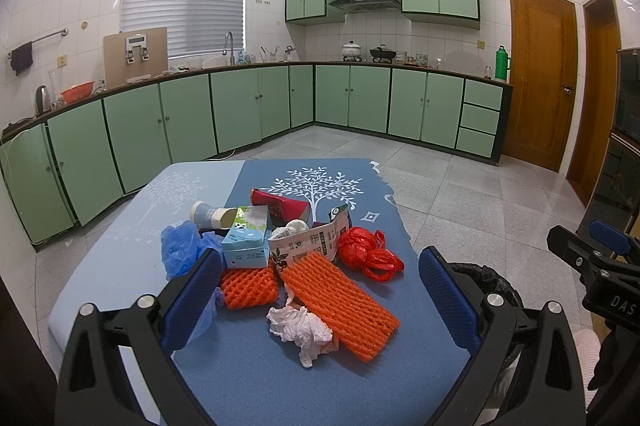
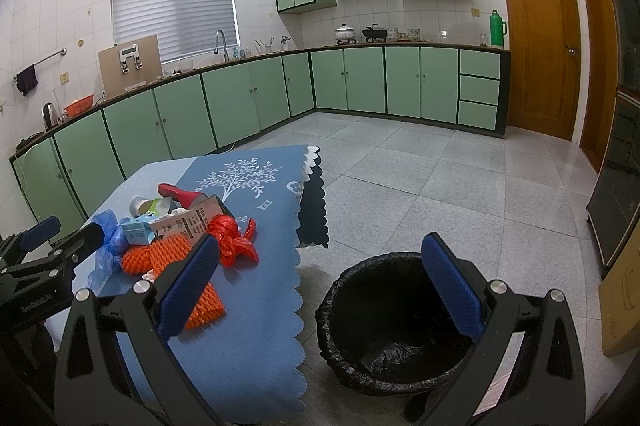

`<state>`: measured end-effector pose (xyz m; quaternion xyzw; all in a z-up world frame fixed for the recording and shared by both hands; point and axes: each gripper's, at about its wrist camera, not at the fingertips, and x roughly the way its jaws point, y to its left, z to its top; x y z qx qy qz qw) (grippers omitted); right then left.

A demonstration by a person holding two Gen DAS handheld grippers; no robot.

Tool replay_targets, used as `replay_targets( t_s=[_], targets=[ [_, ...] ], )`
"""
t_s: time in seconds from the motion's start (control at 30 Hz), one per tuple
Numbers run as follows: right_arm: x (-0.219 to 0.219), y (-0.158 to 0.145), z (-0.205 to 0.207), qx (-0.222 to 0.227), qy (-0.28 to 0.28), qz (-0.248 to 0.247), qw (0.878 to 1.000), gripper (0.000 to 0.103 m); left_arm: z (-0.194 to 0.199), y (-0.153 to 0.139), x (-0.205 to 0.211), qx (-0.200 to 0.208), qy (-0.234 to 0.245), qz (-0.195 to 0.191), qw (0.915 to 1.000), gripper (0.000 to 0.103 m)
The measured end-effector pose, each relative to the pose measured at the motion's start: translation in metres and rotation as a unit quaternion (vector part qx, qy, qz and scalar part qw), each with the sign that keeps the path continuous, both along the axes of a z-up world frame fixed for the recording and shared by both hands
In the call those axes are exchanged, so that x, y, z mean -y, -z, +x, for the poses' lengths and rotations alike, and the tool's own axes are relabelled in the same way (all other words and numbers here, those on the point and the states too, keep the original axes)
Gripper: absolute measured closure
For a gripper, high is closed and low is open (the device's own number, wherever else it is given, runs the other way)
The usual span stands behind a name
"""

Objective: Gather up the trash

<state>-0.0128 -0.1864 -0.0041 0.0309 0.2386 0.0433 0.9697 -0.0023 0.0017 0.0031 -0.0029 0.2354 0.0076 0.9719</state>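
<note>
A pile of trash lies on the blue tablecloth (image 1: 248,378): a crumpled white tissue (image 1: 300,326), two orange foam nets (image 1: 340,302), a red plastic bag (image 1: 368,252), a light blue carton (image 1: 246,238), a white carton (image 1: 308,244), a blue plastic bag (image 1: 180,250), a paper cup (image 1: 212,215) and a red cup (image 1: 280,206). My left gripper (image 1: 320,290) is open and empty above the tissue. My right gripper (image 2: 324,278) is open and empty above the black-lined bin (image 2: 384,322) beside the table.
The bin stands on the tiled floor (image 2: 460,186) right of the table's scalloped edge (image 2: 298,286). Green cabinets (image 1: 240,106) line the far walls. A wooden door (image 1: 540,74) is at the right. A dark cabinet (image 2: 616,178) stands at the far right.
</note>
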Motion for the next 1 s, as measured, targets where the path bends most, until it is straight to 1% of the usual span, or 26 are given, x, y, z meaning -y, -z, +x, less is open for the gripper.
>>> replay_targets(
  t_s=[0.67,1.0],
  targets=[
    [-0.005,0.002,-0.001,-0.003,0.001,0.002,1.0,0.005,-0.001,0.001,-0.002,-0.002,-0.001,0.0,1.0,0.006],
    [-0.008,0.007,0.011,-0.009,-0.004,0.006,1.0,0.005,0.003,0.008,-0.01,-0.007,-0.01,0.0,0.9999,0.006]
  ],
)
